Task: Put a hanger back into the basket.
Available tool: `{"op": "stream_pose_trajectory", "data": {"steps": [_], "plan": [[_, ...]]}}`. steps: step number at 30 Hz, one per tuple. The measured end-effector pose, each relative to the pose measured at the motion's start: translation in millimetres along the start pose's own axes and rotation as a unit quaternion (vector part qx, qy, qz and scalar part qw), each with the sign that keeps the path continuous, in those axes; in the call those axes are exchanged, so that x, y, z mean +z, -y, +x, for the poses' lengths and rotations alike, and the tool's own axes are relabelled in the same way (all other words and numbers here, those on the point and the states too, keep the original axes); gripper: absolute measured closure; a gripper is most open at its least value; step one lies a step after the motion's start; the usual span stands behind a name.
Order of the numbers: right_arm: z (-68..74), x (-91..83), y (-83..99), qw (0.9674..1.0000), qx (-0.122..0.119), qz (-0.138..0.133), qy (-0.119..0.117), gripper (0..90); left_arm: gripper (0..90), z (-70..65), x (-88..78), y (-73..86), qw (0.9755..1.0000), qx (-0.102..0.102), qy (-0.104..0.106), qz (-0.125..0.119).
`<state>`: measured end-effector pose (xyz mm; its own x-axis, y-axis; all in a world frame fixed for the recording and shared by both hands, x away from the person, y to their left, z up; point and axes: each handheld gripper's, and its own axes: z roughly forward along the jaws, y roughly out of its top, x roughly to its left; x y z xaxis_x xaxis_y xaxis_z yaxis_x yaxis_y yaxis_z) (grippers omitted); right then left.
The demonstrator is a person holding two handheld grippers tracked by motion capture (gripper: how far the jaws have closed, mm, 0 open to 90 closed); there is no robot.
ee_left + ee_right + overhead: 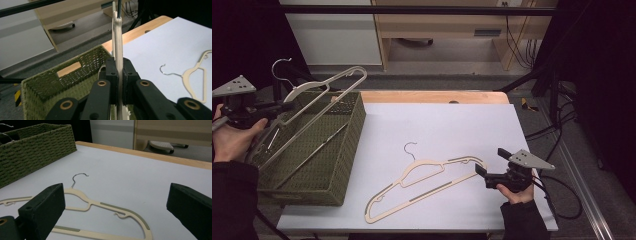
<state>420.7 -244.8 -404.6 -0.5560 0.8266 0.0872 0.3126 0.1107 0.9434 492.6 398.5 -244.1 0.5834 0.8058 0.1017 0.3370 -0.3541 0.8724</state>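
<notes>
A cream hanger [324, 90] with a wire hook is lifted above the green woven basket [343, 155] at the table's left; my left gripper [287, 106] is shut on its shoulder, the bar pinched edge-on between the pads [119, 75]. More hangers lie inside the basket [45, 87]. A second cream hanger [427, 182] lies flat on the white mat [452, 125] in the middle. My right gripper [489, 167] stands open just right of that hanger's end, with its jaws wide apart on either side of the hanger [105, 207] and nothing between them.
The table's wooden edge [432, 96] runs along the back. Behind it stand a wooden desk [452, 25] and cables on the floor. A black frame bar [412, 10] crosses the top. Free mat lies to the right of the basket.
</notes>
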Motion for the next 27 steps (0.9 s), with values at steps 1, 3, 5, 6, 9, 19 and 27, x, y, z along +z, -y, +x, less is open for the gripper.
{"op": "stream_pose_trajectory", "data": {"steps": [1, 3, 5, 6, 9, 19, 27], "plan": [[0.2, 0.0, 0.1, 1.0000, 0.000, 0.001, 0.000, 2.3, 86.2, 1.5, 0.1, 2.3, 1.0000, 0.000, -0.003, 0.000], [0.3, 0.2, 0.1, 1.0000, 0.000, 0.001, 0.000, 2.3, 86.2, 4.8, 0.0, 6.7, 1.0000, 0.003, -0.007, 0.005], [0.1, 0.0, 0.1, 1.0000, 0.000, 0.001, 0.001, 2.3, 86.2, 7.5, 0.3, 11.0, 0.9999, 0.001, -0.013, 0.009], [0.1, 0.0, 0.0, 1.0000, 0.000, 0.000, 0.001, 2.3, 86.2, 9.2, 0.4, 13.3, 0.9998, 0.003, -0.017, 0.013], [0.3, -0.4, -0.1, 1.0000, 0.000, 0.001, 0.000, 2.3, 86.2, 13.0, 1.7, 20.8, 0.9994, 0.004, -0.026, 0.024], [0.5, 0.3, 0.2, 1.0000, -0.001, 0.001, 0.001, 2.3, 86.2, 16.4, 13.4, 49.0, 0.9977, 0.009, -0.037, 0.056], [0.6, 0.6, 0.4, 1.0000, -0.001, 0.001, 0.002, 2.2, 86.2, 11.1, 30.3, 67.4, 0.9965, 0.016, -0.035, 0.074]]}}
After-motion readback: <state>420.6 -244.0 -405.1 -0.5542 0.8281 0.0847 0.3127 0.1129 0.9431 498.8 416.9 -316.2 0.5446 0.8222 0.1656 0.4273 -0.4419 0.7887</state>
